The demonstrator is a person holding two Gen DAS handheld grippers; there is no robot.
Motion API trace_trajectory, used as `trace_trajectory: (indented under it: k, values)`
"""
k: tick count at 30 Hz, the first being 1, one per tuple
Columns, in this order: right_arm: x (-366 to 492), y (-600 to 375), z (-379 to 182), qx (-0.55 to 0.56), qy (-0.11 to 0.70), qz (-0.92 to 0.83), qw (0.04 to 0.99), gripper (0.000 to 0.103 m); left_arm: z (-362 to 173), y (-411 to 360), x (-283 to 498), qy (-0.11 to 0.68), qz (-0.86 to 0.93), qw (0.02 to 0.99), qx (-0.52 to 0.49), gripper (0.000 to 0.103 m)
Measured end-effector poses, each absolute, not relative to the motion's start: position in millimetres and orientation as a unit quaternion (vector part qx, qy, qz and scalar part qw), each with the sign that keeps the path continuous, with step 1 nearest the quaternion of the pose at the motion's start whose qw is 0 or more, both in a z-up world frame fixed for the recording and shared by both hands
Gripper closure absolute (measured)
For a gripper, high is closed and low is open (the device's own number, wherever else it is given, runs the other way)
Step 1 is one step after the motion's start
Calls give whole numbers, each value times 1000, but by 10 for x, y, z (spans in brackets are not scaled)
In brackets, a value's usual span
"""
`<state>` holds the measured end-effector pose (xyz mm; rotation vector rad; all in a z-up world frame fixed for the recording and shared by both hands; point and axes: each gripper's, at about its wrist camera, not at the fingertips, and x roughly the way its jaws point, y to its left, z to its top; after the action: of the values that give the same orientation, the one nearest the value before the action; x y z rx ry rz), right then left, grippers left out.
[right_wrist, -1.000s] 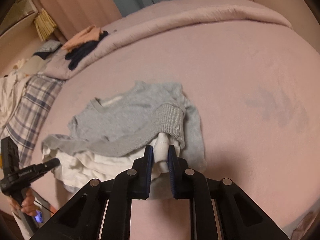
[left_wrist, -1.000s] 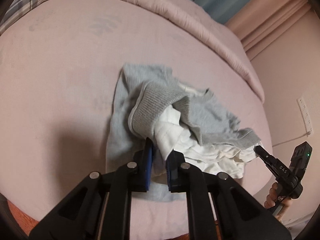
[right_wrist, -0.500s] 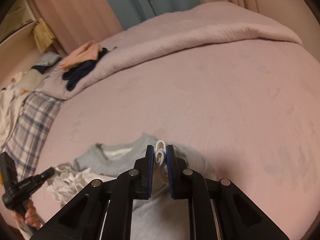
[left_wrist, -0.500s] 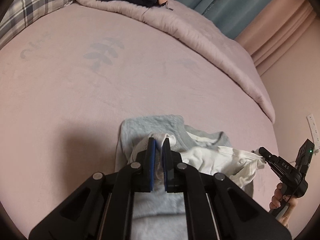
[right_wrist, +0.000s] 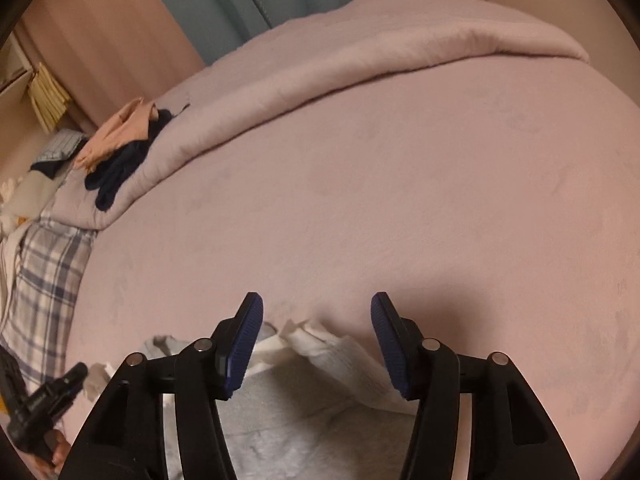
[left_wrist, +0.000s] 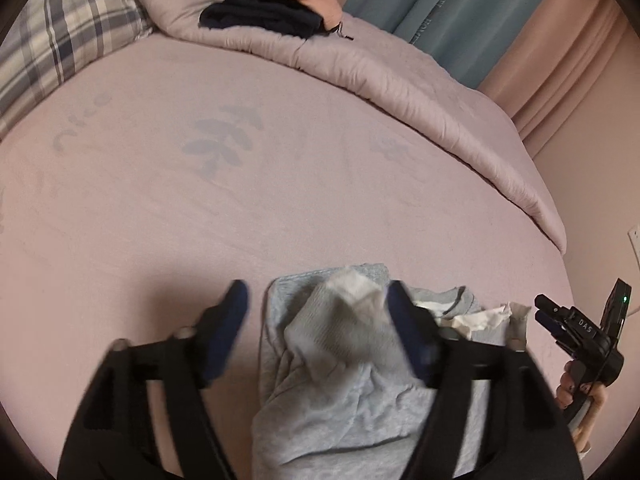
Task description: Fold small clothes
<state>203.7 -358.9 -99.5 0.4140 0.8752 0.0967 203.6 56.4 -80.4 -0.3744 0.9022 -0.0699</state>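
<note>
A small grey sweater with a white lining [left_wrist: 340,380] lies folded over on the pink bed [left_wrist: 200,220]. My left gripper [left_wrist: 318,300] is open, its blue pads on either side of the ribbed grey cuff, which lies loose between them. In the right wrist view the same sweater [right_wrist: 304,412] lies under my right gripper [right_wrist: 316,312], which is open, with the white edge between its pads. The right gripper also shows at the right edge of the left wrist view [left_wrist: 548,312], and the left gripper at the lower left of the right wrist view [right_wrist: 76,372].
A rolled pink duvet [left_wrist: 400,84] runs along the far side of the bed, with dark and peach clothes [left_wrist: 276,4] piled on it. A plaid pillow [left_wrist: 60,40] lies at the far left. Curtains [left_wrist: 460,12] hang behind.
Both grippers carried the sweater's edge forward over the body, lowered it, and have opened and let go. The cloth now lies on the bed.
</note>
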Motion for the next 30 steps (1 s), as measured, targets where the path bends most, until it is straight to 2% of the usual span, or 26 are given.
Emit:
trace_trajectory:
  k: [3,6,10,11,14,15,16,18,21,26,30]
  values:
    - [1899,-3619,-1006,191,424,55,883,46,-843,540,1971,430,-46,886,-167,14]
    - [1869,-3632,-1063,175,427,59,885,38,-1012,481,2027,453,-54,876,-153,13]
    - [1986,-3517,-1235,151,449,53,879,38,-1296,371,2137,491,-60,857,-145,14]
    - [2004,-3491,-1268,148,452,56,878,38,-1332,348,2153,494,-63,855,-144,19]
    - [2046,-3442,-1338,123,452,45,882,38,-1501,284,2222,515,-53,845,-133,58]
    - [2051,-3427,-1351,119,453,42,883,42,-1522,277,2229,516,-38,847,-125,72]
    - [2060,-3416,-1365,113,453,35,884,47,-1527,277,2222,513,-27,850,-117,77]
    - [2069,-3400,-1376,89,450,11,888,76,-1485,317,2184,505,-18,854,-124,91]
    - [2027,-3450,-1313,107,438,17,892,87,-1358,433,2111,494,-16,856,-153,94]
    - [1919,-3472,-1015,127,398,25,908,89,-1072,518,1956,459,-21,872,-170,95]
    - [1970,-3393,-901,113,378,18,919,89,-1100,469,1994,453,-8,879,-149,95]
